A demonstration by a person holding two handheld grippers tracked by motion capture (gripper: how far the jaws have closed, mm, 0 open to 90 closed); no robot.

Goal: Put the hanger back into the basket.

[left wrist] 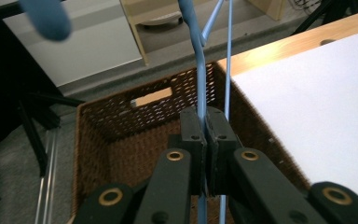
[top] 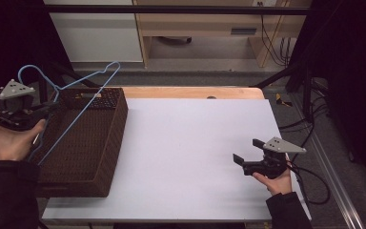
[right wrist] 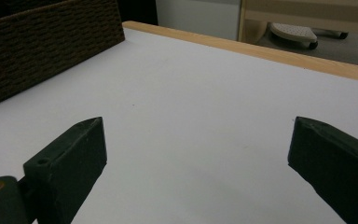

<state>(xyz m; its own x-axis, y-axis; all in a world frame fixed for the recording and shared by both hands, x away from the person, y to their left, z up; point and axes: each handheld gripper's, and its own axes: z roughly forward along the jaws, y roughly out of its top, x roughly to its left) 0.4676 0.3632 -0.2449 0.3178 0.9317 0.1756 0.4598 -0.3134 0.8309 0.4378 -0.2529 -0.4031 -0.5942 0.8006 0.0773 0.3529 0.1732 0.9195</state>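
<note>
A white-topped table [top: 190, 157] (wood-edged) carries a brown wicker basket [top: 107, 143].

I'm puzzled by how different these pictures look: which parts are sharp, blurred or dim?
High view: dim overall, black at the side edges, the white table top brightest. Left gripper view: the left tongs, shut on the blue hanger, are sharp, while the hanger's near end at top left is a soft blob. Right gripper view: the open right tongs look dark and slightly soft; the basket is dim.
</note>
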